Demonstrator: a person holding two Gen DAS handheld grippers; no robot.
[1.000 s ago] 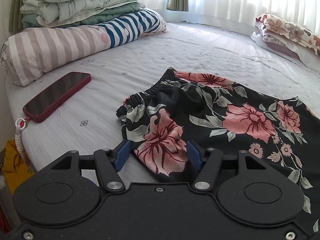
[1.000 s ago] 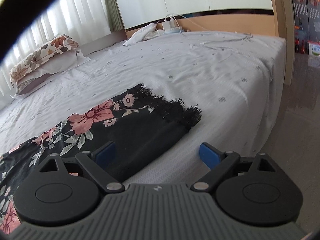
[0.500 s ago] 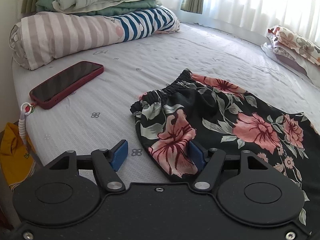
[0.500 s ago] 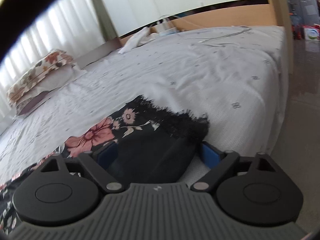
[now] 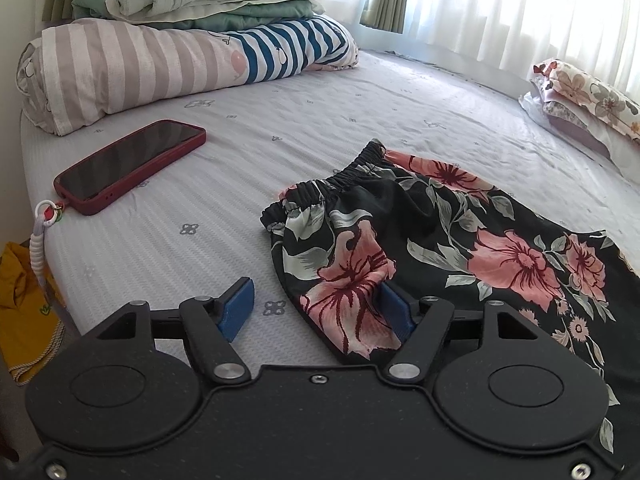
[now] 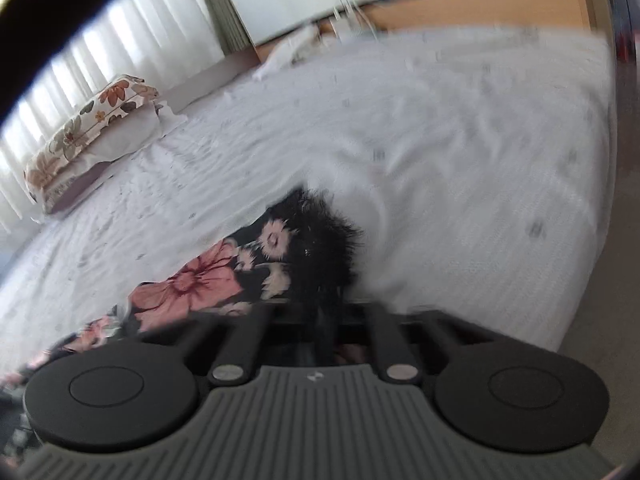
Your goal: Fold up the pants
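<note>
Clamping the fringed hem of the pants (image 6: 256, 276), the right claw (image 6: 320, 320) has its jaws drawn together on the dark fabric, though blur hides the pads themselves. The left claw (image 5: 316, 306) stands apart at the waist end: one blue pad lies on the bare bed (image 5: 360, 100), the other is tucked under the folded corner of the floral cloth, so nothing is pinched there yet. The step in hand seems to be taking hold of both ends before a fold; the next move probably needs the left claw to close on that waist corner. A red phone (image 5: 128, 164) rests on the bed beyond the pants' waistband. The middle of the pants is cut off in both views.
</note>
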